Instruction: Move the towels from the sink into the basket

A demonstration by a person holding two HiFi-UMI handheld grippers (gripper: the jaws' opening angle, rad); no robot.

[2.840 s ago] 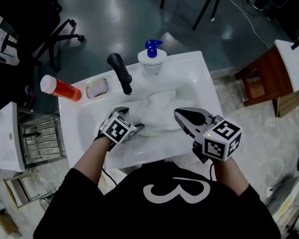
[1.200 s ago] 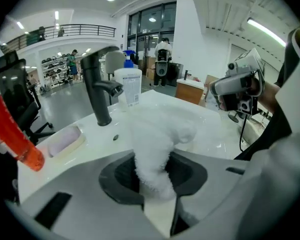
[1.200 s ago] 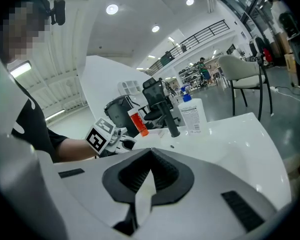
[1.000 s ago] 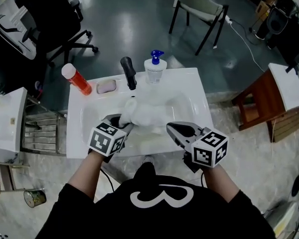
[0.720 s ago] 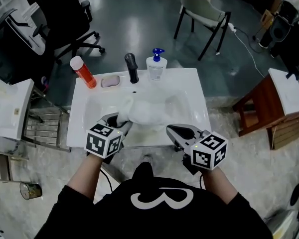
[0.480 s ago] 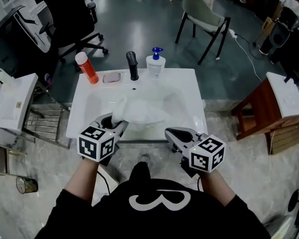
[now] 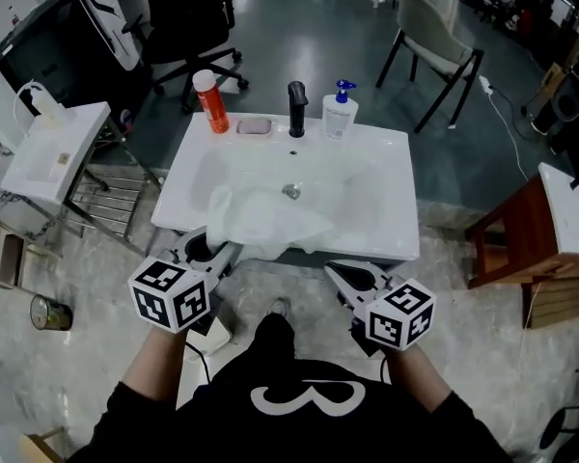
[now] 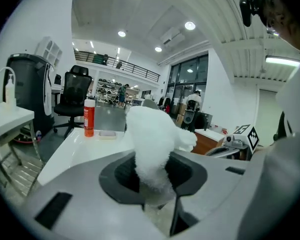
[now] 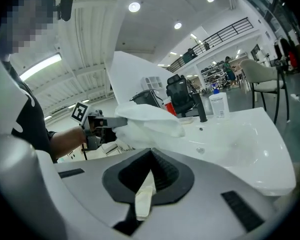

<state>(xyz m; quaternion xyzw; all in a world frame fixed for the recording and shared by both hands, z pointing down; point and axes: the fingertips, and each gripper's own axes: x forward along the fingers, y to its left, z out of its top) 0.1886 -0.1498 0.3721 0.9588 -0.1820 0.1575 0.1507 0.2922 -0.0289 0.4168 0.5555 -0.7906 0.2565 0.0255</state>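
Your left tongs (image 7: pixel 217 251) pinch the white towel (image 7: pixel 270 218) at the front edge of the sink (image 7: pixel 367 191), likely to drag it clear of the basin; your right tongs (image 7: pixel 343 276) hang pressed together and empty off that same edge; no basket in sight.

The towel (image 7: pixel 265 222) is white, fluffy, matt terry cloth, rough against the smooth, glossy white sink (image 7: pixel 386 201), on whose 12 o'clock rim stand a matt black faucet (image 7: pixel 296 109), an orange plastic bottle (image 7: pixel 210 101) at 11 o'clock and a translucent plastic pump bottle (image 7: pixel 340 119) at 1 o'clock. The left gripper (image 8: pixel 152 181) and the right gripper (image 9: pixel 145 184) have smooth matt grey plastic shells with darker ribbed pads (image 9: pixel 162 171) inside. At 3 o'clock of the sink a stool (image 7: pixel 507 234) shows reddish-brown wood, while the floor (image 7: pixel 289 27) at 12 o'clock is dark and glossy, turning to pale speckled stone at 6 o'clock.
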